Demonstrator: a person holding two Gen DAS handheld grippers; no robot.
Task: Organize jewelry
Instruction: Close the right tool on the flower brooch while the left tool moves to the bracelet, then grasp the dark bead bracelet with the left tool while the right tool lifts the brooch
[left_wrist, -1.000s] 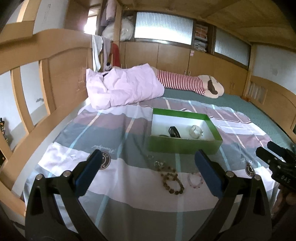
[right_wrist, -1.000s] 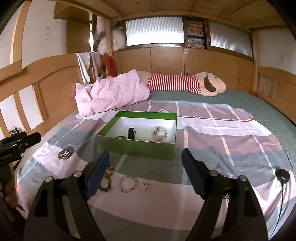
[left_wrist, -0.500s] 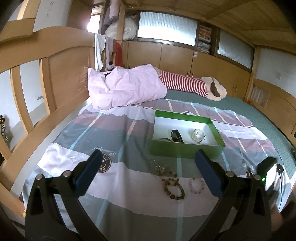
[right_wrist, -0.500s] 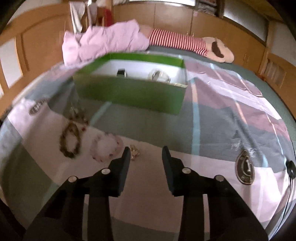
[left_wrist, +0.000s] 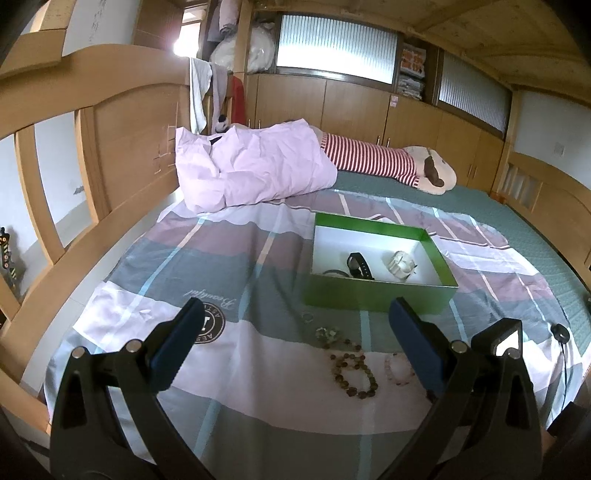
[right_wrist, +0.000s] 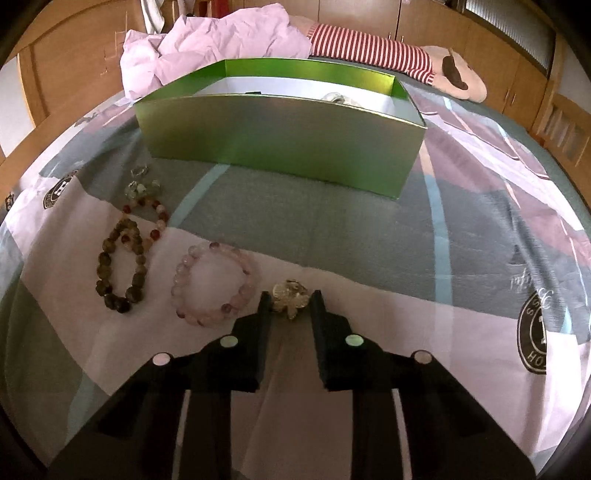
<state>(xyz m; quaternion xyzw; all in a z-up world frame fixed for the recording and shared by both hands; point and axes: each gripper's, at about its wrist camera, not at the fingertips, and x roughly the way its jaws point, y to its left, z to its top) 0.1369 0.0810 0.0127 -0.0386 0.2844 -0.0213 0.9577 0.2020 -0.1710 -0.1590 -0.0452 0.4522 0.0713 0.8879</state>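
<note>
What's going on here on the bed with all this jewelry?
A person is sorting jewelry into an open green cardboard box on the bed. The right gripper is low over the patchwork bedsheet, its fingers either side of a small pale sparkly trinket, not visibly clamped yet. A pink beaded bracelet and a dark brown beaded bracelet lie to its left. The left gripper hangs open and empty. A black watch is already inside the box.

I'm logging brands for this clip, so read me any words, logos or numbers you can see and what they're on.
"Beautiful": cursive, upside down on the pink-and-grey patchwork bedsheet, above a round badge.
"AES": partial lettering on that dark round badge print; the rest is hidden.
"HO": partial, on another round badge print.
Green cardboard box: no text visible.
</note>
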